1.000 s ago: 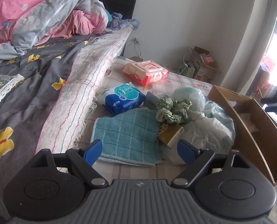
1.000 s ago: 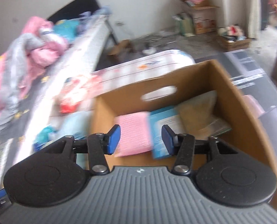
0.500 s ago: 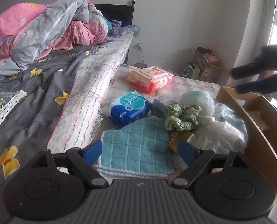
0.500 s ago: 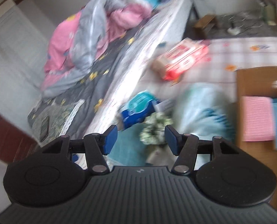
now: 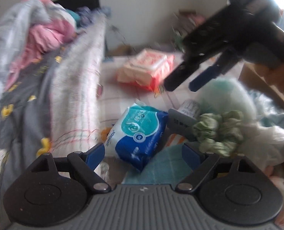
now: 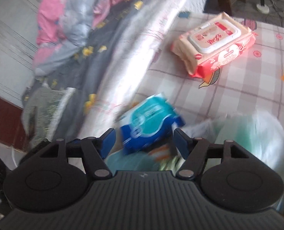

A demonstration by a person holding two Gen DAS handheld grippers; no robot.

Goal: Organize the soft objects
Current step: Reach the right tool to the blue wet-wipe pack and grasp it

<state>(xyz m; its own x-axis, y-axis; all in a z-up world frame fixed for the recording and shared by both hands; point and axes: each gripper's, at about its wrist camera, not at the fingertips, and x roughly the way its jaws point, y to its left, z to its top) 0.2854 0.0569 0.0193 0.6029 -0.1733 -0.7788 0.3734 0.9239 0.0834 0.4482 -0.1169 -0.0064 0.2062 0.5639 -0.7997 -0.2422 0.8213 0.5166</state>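
Left hand-held gripper (image 5: 143, 153) jaws apart, right hand-held gripper (image 6: 144, 140) jaws opening above blue tissue pack (image 6: 151, 122)

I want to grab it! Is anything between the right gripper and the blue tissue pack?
No. The right gripper is opening with nothing between its jaws, and the blue tissue pack lies uncovered just ahead of it.

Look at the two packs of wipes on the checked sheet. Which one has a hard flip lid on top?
The red and cream pack, farther from the grippers. It has a white plastic lid on top; the blue and teal pack nearer the grippers shows only soft wrapper.
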